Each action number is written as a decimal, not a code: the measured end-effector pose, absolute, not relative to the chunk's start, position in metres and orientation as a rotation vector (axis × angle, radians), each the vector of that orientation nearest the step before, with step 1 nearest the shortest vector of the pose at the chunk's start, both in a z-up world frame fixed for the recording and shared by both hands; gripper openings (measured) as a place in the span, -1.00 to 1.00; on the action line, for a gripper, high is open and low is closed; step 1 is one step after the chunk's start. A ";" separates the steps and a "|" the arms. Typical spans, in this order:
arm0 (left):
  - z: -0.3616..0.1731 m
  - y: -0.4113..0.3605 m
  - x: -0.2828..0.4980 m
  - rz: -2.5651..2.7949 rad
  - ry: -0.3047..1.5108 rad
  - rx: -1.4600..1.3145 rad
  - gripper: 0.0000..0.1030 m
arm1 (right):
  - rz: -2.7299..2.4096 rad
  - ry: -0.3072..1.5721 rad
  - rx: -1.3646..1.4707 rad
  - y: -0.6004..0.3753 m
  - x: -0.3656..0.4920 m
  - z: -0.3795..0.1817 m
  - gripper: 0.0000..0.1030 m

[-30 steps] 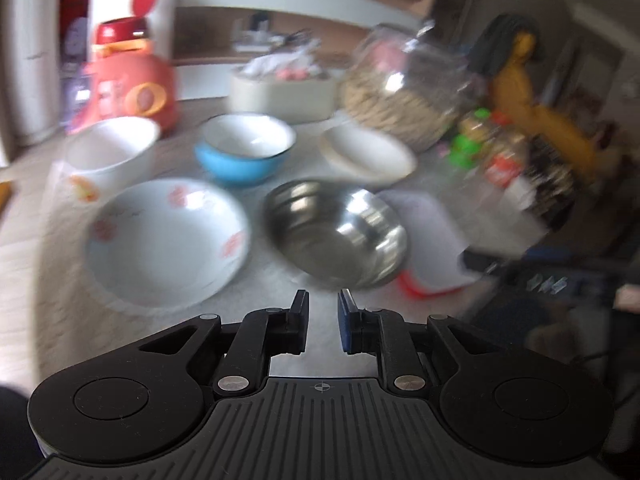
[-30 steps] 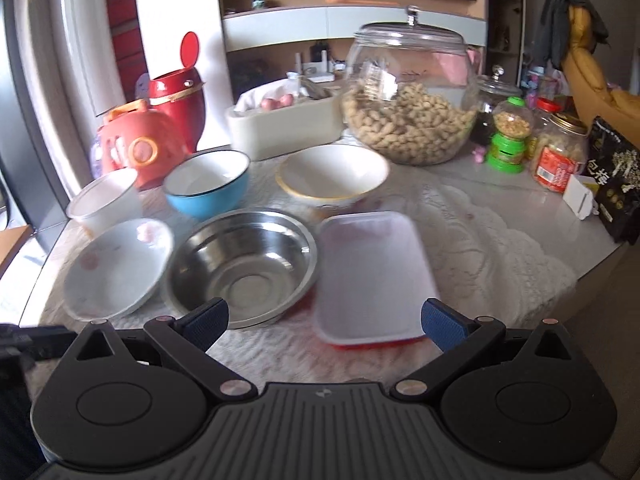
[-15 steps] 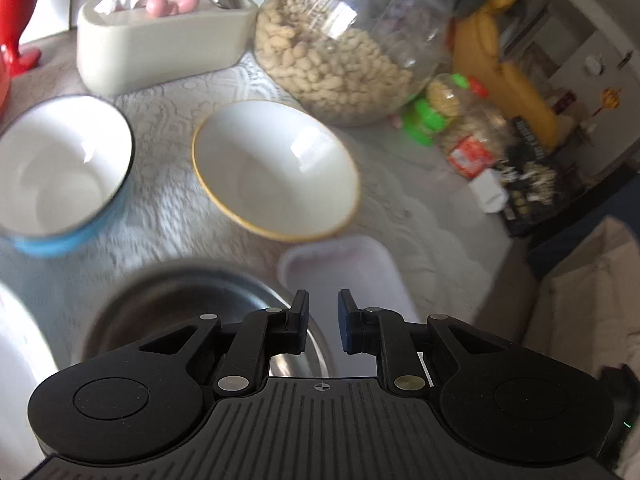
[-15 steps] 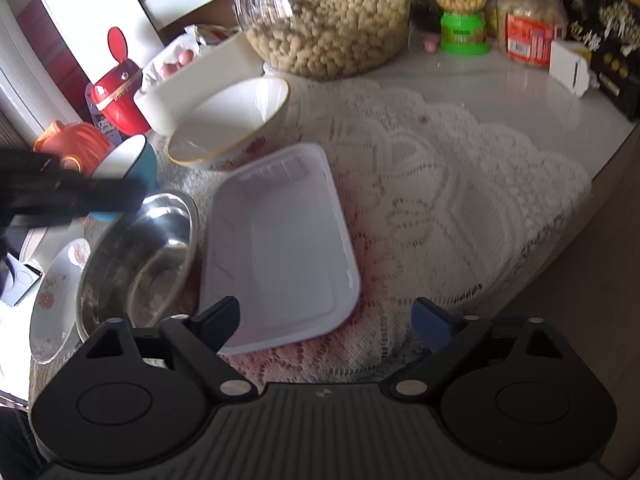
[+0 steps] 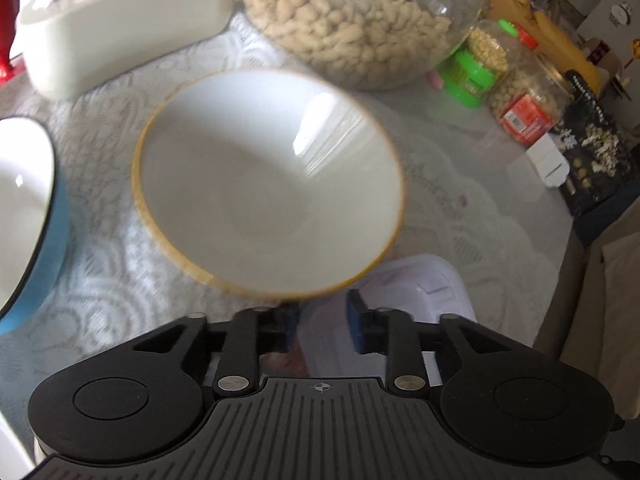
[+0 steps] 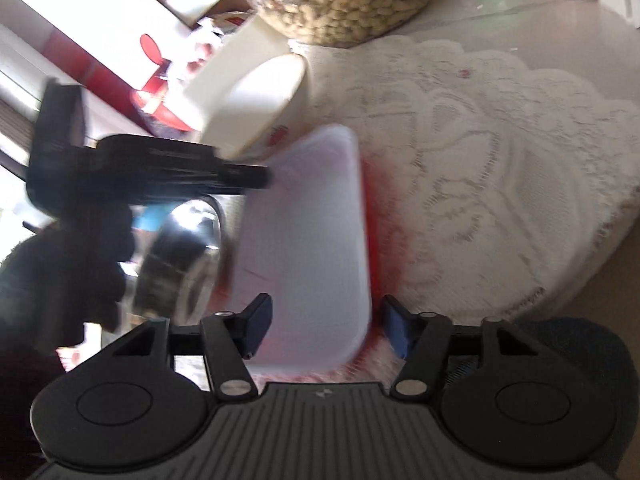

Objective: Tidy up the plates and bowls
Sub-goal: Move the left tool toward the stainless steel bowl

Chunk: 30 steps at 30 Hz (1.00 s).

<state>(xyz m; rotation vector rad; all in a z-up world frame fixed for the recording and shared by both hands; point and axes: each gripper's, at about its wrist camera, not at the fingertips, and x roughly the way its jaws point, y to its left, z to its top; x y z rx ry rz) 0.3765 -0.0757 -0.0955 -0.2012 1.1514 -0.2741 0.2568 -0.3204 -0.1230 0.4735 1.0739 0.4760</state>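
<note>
Lace tablecloth [image 5: 120, 280], yellow-rimmed bowl [image 5: 268, 184] now nearer.

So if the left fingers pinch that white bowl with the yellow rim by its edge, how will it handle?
The white bowl with the yellow rim looks glazed and glossy, so it is probably slippery in a pinch. It seems ceramic: likely rigid, fairly heavy and chippable. Its wide flaring wall may tip it toward the left gripper when lifted by one edge.

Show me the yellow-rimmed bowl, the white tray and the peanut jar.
yellow-rimmed bowl [image 5: 268, 184], left wrist view, inside of the bowl
white tray [image 6: 308, 240], right wrist view, its flat floor
peanut jar [image 5: 352, 20], left wrist view, glass belly
</note>
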 end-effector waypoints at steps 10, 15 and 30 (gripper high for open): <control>-0.105 -0.116 0.412 -0.413 1.148 -0.412 -0.36 | 0.140 0.837 0.335 -0.374 0.309 -0.094 0.19; -0.092 -0.116 0.379 -0.396 1.141 -0.360 -0.45 | 0.084 0.837 0.322 -0.376 0.309 -0.101 0.42; 0.027 0.002 0.264 -0.148 0.993 -0.499 -0.66 | -0.068 0.695 0.157 -0.313 0.291 -0.086 0.63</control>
